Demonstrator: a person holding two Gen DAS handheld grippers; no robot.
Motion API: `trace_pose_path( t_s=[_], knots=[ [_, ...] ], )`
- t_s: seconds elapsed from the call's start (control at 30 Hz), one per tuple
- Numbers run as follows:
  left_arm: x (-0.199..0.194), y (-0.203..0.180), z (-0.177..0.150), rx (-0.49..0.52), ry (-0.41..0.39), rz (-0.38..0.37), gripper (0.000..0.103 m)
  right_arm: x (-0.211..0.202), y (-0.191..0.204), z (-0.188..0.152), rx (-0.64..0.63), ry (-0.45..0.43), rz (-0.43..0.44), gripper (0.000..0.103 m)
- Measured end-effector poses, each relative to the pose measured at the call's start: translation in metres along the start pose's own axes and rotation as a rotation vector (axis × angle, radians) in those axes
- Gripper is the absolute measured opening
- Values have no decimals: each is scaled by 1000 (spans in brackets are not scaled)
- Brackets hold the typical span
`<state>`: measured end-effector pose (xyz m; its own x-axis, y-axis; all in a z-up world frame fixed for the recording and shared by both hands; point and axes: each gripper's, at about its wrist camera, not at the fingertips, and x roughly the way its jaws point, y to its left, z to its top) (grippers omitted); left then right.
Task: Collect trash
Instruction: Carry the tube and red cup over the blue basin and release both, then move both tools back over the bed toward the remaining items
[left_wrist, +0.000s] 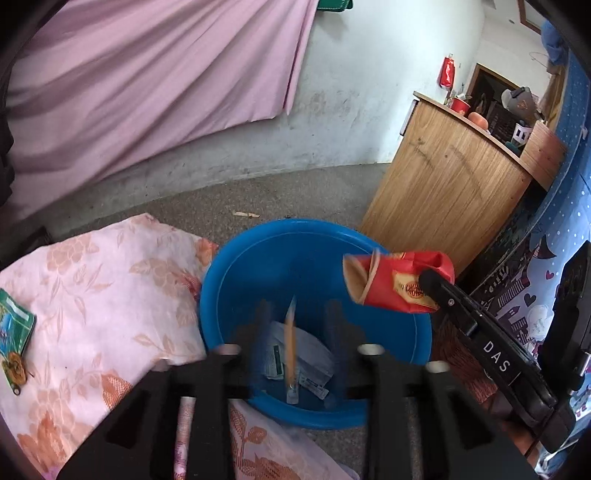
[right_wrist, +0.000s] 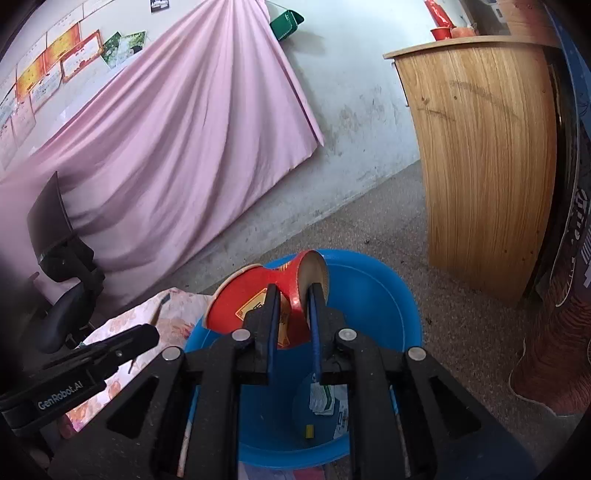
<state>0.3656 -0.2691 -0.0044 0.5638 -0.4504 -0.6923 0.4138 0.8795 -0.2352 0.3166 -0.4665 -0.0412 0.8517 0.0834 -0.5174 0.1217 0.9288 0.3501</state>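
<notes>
- The right gripper (right_wrist: 291, 306) reaches forward and down over the blue basin (right_wrist: 388, 295), its fingers pinching a crushed red paper cup (right_wrist: 258, 295) above the basin's near-left rim.
- In the left wrist view, that cup (left_wrist: 391, 280) hangs over the basin's (left_wrist: 258, 266) right side, held at the tip of the right gripper (left_wrist: 430, 277), whose body reads "DAS".
- The left gripper (left_wrist: 295, 325) points down into the basin with its blurred fingers spread apart, and a pencil (left_wrist: 290, 343) is in the gap between them, upright and blurred.
- Paper scraps (left_wrist: 310, 354) lie on the basin floor.
- The left gripper's side (right_wrist: 92, 362) carries the lettering "GenRobot.AI".
- The basin stands on the floor beside a floral quilt (left_wrist: 92, 295), near a wooden cabinet (left_wrist: 443, 192).
</notes>
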Motion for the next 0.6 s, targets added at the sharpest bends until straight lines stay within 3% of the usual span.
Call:
trace_pose_path(
  t_s=[0.2,0.33,0.5,0.6],
  knots=[
    [-12,9,1,-21,-30,35,40,7,4,0,-11,38,1,51],
    [-25,17,-1,-32,-66,70,50,5,6,1,-9,41,4,64],
    [-48,27,-6,-36,-128,108,51,-2,13,6,-9,13,8,80],
    [-65,34,-10,-43,-168,115,61,-8,18,8,-6,-7,22,88]
  ],
)
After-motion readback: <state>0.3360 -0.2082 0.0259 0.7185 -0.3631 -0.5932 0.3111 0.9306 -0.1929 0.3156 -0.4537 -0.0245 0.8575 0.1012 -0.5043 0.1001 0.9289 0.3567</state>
